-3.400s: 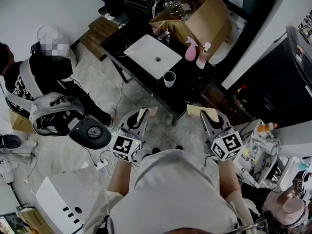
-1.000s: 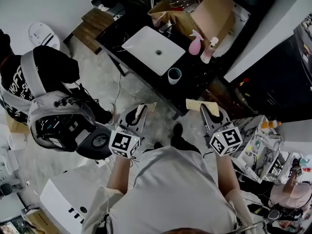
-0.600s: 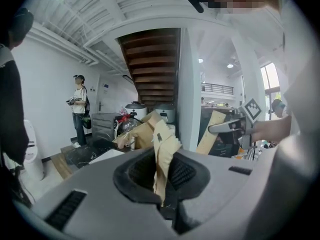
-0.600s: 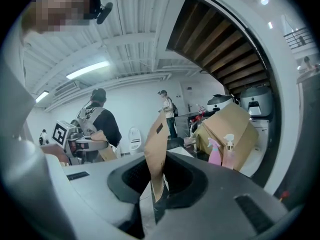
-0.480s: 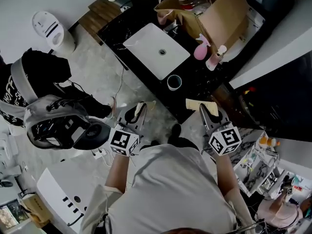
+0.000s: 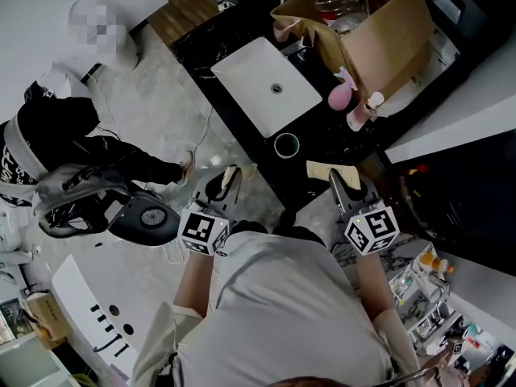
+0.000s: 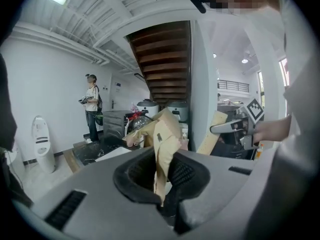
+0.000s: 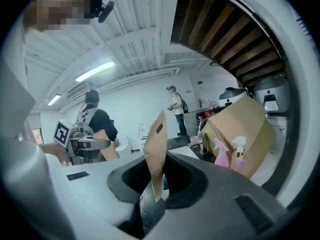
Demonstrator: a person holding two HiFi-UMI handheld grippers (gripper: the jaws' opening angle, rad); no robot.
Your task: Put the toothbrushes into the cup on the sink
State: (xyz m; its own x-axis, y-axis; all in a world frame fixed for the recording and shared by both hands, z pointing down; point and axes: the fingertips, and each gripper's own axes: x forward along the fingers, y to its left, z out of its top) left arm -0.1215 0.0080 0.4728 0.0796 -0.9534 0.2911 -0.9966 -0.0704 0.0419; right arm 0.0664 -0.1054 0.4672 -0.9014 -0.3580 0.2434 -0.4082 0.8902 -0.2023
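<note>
A dark cup (image 6: 286, 145) stands on the black counter (image 6: 322, 147) just in front of the white sink basin (image 6: 270, 87). My left gripper (image 6: 228, 181) is shut on a flat tan toothbrush packet (image 6: 235, 173), held upright between its pads (image 7: 162, 149). My right gripper (image 6: 339, 181) is shut on a second tan packet (image 6: 330, 171), which also stands up from its jaws (image 8: 156, 151). Both grippers hover short of the counter's near edge, with the cup ahead and between them. No bare toothbrush shows.
An open cardboard box (image 6: 379, 31) with bottles inside sits at the back of the counter. Beside it are a pink spray bottle (image 6: 342, 95) and a paler one (image 6: 364, 113). A person in black (image 6: 48, 135) crouches at left near a round device (image 6: 149, 216) on the floor.
The counter, sink and cup have drawn closer and slid rightward in the head view. Both grippers keep their packets and their pose. The person at left has shifted toward the lower left.
</note>
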